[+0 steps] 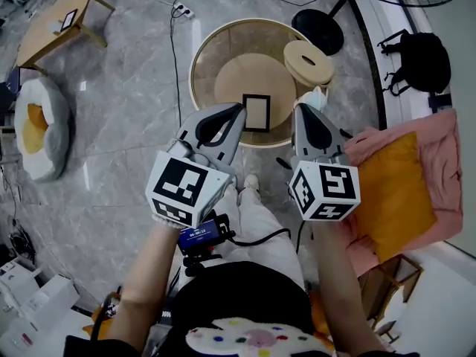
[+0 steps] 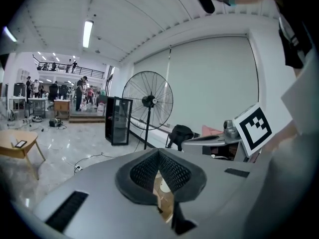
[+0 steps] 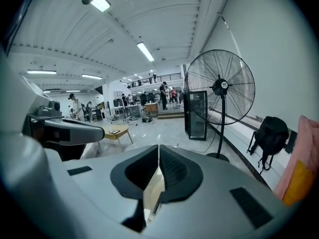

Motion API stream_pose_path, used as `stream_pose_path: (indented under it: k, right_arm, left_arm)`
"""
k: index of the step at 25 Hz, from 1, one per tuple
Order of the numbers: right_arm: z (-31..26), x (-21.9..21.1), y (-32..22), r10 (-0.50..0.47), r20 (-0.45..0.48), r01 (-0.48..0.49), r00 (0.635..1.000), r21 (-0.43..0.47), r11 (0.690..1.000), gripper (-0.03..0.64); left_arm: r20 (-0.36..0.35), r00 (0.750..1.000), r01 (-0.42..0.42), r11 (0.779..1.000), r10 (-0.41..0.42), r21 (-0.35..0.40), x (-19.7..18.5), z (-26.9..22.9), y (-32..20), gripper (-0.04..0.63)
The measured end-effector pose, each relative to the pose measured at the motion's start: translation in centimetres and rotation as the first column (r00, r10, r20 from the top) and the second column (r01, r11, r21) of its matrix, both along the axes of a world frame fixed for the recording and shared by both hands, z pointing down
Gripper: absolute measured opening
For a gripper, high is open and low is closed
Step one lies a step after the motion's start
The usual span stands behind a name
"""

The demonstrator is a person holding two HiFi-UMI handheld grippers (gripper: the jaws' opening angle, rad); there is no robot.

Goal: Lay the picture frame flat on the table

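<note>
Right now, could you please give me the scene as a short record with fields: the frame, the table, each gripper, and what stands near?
picture frame: black border, appears to lie flat on the table, nothing grips it
round table: light wood rim, on grey marble floor
left gripper: jaws together, empty, above the table's near edge
right gripper: jaws together, empty, beside the left one
nearby: round wooden stool at the table's rim; black fan base beyond
</note>
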State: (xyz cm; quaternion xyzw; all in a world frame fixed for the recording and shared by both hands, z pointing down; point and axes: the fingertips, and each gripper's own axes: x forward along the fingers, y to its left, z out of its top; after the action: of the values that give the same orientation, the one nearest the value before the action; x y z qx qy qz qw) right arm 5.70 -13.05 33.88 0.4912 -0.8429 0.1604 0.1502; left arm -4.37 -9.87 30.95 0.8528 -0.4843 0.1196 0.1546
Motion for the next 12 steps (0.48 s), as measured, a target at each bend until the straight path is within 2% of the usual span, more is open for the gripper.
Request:
stream_pose_path:
  k: [5, 12]
  right_arm:
    - [-3.9, -0.4, 0.6, -0.018, 0.022, 0.017, 1.000, 0.069, 0.998, 0.037]
    - [-7.7, -0.2, 1.7, -0.041, 0.040, 0.035, 0.998, 0.137, 0.990, 0.037]
  left_arm:
    - [0.002, 1.000, 0.000, 0.997, 0.000, 0.075, -0.3, -4.0, 0.4, 0.015]
    - [-0.007, 1.000, 0.019, 0.992, -0.018, 0.127, -0.7, -7.1, 2.0, 0.015]
